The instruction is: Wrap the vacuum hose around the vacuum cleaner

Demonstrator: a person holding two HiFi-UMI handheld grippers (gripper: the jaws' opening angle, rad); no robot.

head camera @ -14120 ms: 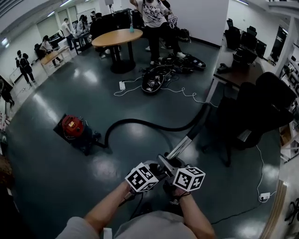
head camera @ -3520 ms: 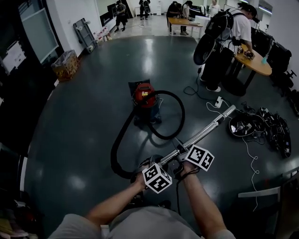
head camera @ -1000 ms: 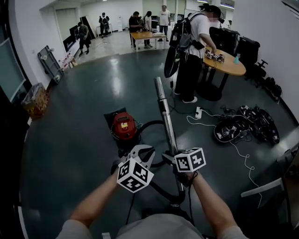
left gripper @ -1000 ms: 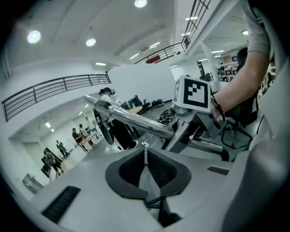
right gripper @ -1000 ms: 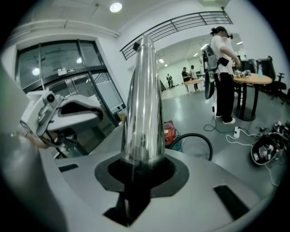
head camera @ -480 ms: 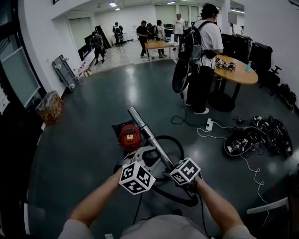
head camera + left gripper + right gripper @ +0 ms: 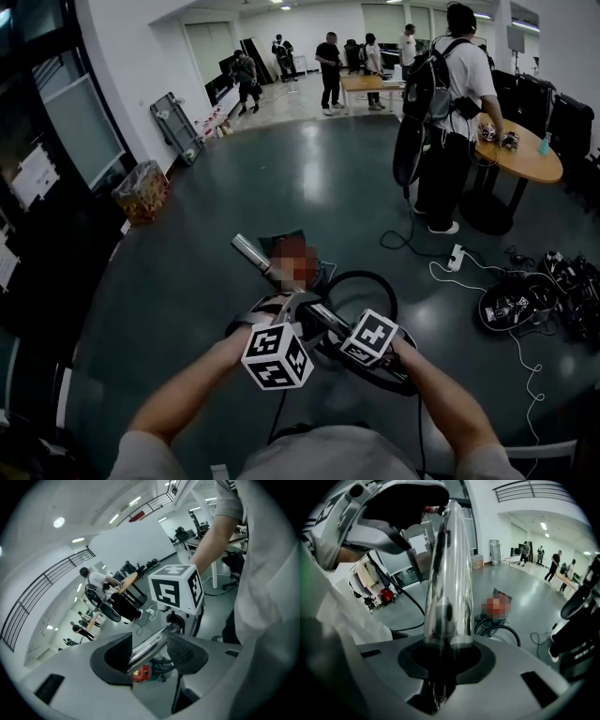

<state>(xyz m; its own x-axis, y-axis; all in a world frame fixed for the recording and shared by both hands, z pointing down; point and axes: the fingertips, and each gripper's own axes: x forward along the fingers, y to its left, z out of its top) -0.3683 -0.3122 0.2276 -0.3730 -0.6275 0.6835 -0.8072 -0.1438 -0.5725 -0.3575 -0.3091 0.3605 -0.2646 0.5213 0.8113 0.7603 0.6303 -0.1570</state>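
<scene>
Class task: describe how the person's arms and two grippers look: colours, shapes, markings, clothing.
The left gripper and right gripper each have a pale grey body with black pads, ribbed on the left one. Each carries a white cube printed with black square markers. The arms come out of short grey sleeves. The left jaws have just been opening, a metal tube between them.

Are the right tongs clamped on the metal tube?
Yes, the tube rises straight out of the right tongs, pinched between the pads.
</scene>
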